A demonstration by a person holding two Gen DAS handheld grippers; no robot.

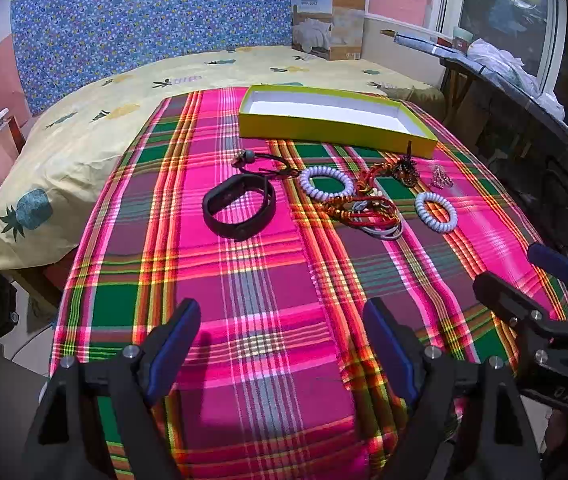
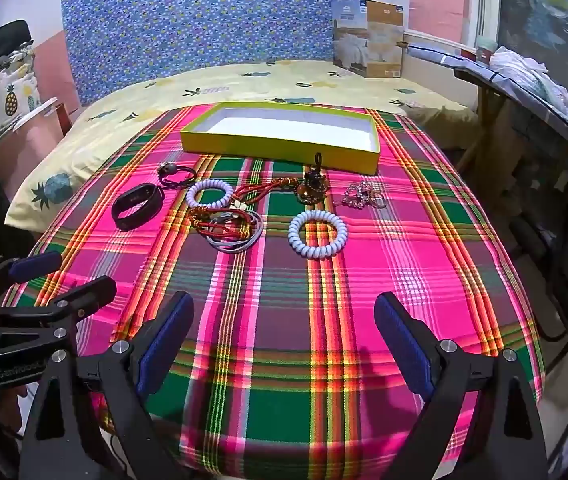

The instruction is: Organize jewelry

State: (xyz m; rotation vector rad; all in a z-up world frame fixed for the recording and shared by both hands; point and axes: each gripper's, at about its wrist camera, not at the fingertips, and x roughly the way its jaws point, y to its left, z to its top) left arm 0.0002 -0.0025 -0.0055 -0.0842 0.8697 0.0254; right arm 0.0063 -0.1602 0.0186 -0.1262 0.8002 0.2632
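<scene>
Plaid cloth (image 2: 384, 256) carries the jewelry, all of it lying loose just in front of an empty yellow box (image 2: 284, 148) whose long axis runs across the view. Left gripper (image 1: 284, 344) and right gripper (image 2: 284, 344) both hover over the near part of the cloth, jaws spread wide with nothing between the pads, well apart from every piece.

Black band (image 1: 239, 207): a closed loop lying partly on edge, leftmost of the group; likely light and springy, best pinched across one wall of the loop. Two white coil rings (image 2: 317, 233) (image 2: 209, 195) lie flat, with no axis to speak of; probably soft and stretchy, so a pinch on one side of the ring should hold. Red cords (image 2: 223, 220), tangled with grey loops (image 2: 239, 240) between the coils, trail diagonally toward a dark bell charm (image 2: 315, 186) standing near the box wall; limp, and lifting one strand would probably drag its neighbours. Small sparkly piece (image 2: 358, 196), farthest right, looks delicate and hard to pinch. Dark tie with bead (image 2: 173, 172) lies behind the band.
</scene>
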